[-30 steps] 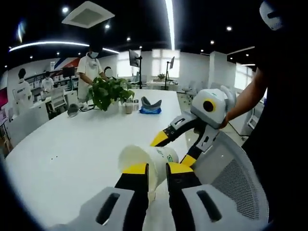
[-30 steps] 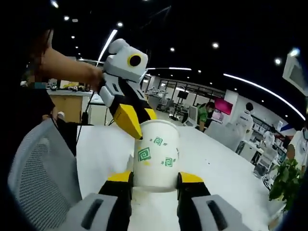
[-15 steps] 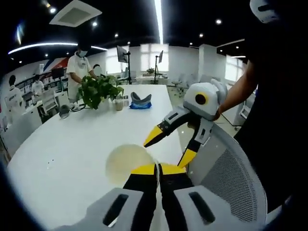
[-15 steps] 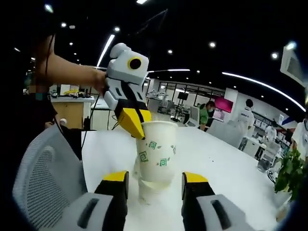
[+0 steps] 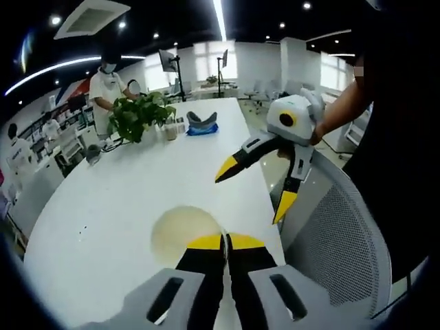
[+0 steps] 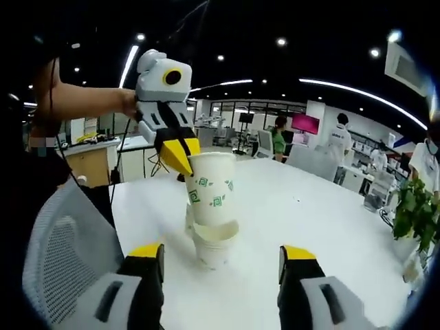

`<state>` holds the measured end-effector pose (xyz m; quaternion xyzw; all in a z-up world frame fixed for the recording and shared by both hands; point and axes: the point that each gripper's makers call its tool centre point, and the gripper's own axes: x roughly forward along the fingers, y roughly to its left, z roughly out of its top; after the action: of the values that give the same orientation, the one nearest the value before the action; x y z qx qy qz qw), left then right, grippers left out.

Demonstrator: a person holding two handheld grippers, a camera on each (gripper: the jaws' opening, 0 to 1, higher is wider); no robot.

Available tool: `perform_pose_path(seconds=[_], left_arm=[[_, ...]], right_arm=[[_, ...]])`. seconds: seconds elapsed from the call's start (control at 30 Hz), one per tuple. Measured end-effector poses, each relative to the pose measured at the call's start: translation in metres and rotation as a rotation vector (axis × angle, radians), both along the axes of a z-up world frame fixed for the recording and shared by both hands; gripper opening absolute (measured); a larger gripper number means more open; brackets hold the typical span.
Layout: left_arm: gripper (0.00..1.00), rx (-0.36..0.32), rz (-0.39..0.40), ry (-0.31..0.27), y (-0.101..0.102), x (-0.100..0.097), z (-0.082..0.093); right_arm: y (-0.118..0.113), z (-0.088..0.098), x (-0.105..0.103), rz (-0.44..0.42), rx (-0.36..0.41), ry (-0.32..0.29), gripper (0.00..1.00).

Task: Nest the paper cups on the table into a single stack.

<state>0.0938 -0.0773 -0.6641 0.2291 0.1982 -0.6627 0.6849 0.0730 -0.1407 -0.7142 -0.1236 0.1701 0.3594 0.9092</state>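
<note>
Your left gripper (image 6: 180, 159) pinches the rim of the upper paper cup (image 6: 210, 188), jaws clamped on its wall so it hangs over the lower cup (image 6: 214, 245) and sits partly inside it, seemingly to be seated deeper; your right gripper (image 6: 223, 258) has its jaws wide apart, near the stack but holding nothing. The stack stands close to the near edge of the white table (image 5: 103, 206) beside the mesh office chair (image 5: 330, 240); open tabletop lies toward the far potted plant (image 5: 141, 117), so keep any push vertical rather than toward that edge.

An open-plan office: long white bench (image 5: 103, 206), mesh chair (image 5: 337, 247), desks with monitors (image 5: 167, 60), potted plant (image 5: 137, 117), ceiling spotlights, people standing about.
</note>
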Motion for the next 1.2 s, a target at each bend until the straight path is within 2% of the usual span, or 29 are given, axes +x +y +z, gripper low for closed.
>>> perform_pose_path(seconds=[0.13,0.4,0.8,0.97,1.13,1.2], left_arm=[[0.00,0.063,-0.023,-0.040,0.002,0.005,-0.011],[0.00,0.129,-0.067,-0.067,-0.008,0.003,-0.030],[0.00,0.214,-0.106,-0.058,-0.014,0.007,-0.062],[0.00,0.208,-0.107,-0.011,-0.018,0.007,-0.067],[0.01,0.198,-0.107,0.056,-0.022,0.006,-0.073],[0.01,0.184,-0.113,0.100,-0.024,0.003,-0.074]], right_arm=[[-0.005,-0.002,-0.002,-0.016,0.006,0.005,0.69],[-0.013,-0.003,-0.002,-0.042,0.011,0.008,0.69],[-0.021,-0.007,-0.004,-0.057,0.009,0.008,0.68],[-0.021,-0.010,-0.006,-0.059,0.009,0.014,0.68],[-0.022,-0.011,-0.007,-0.064,0.012,0.018,0.67],[-0.022,-0.011,-0.007,-0.064,0.017,0.021,0.67]])
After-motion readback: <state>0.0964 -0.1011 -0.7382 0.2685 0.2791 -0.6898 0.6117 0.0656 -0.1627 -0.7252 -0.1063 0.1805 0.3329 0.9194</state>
